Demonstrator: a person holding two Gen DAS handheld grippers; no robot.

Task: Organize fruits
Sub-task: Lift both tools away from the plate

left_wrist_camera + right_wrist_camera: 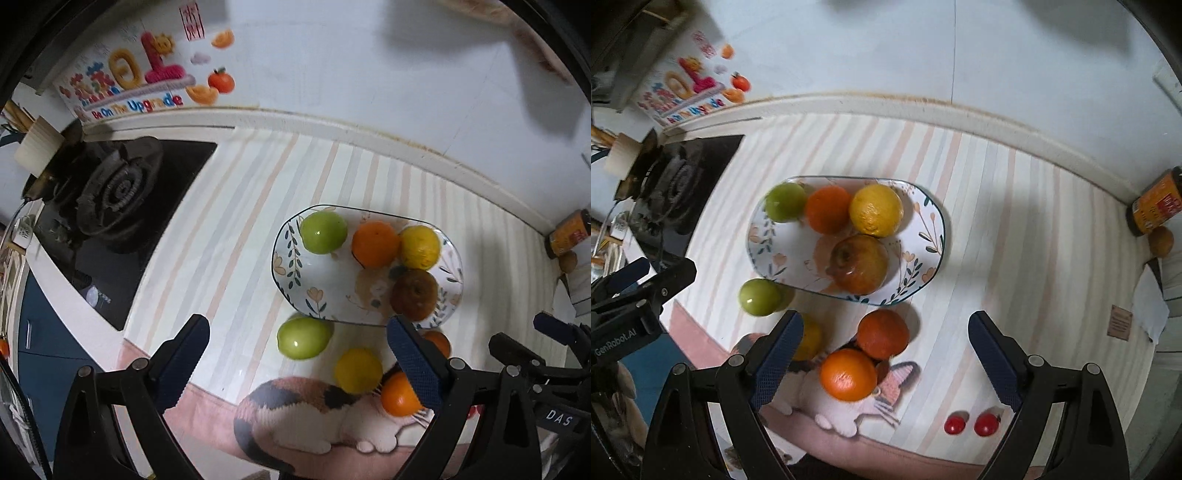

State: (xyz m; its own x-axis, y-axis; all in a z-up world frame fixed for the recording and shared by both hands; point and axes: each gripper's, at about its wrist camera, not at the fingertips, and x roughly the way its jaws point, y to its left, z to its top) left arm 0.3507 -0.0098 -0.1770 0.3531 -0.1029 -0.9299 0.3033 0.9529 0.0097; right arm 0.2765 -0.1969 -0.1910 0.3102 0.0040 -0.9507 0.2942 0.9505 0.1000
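Notably, only the right wrist view shows 2 small red fruits [971, 424] lying side by side on the striped mat [1015, 221], near the right gripper's [885, 352] right finger; the left wrist view does not show them. The left wrist view gives the clearer look at the gas burner [118, 192] and the wall sticker [140, 77] on the left.

Both views show the floral plate [295, 258] holding 4 fruits: a green apple [324, 232], an orange [375, 244], a lemon [420, 247] and a brownish apple [414, 293]. Off the plate, on the mat: a 2nd green apple [303, 338] just beside the plate's near rim, a 2nd lemon [357, 370], and 2 oranges. The near orange [848, 374] and the darker orange [882, 334] touch or nearly touch; the darker one sits just below the plate rim. In the left view its finger hides most of that darker orange.

Left gripper [297, 363]: jaws wide apart, holding nothing, hovering over the loose green apple and lemon. Right gripper: jaws wide apart, empty, with the 2 loose oranges between its fingers in view; contact not evident.

A brown jar [1154, 206] lies at the far right edge.
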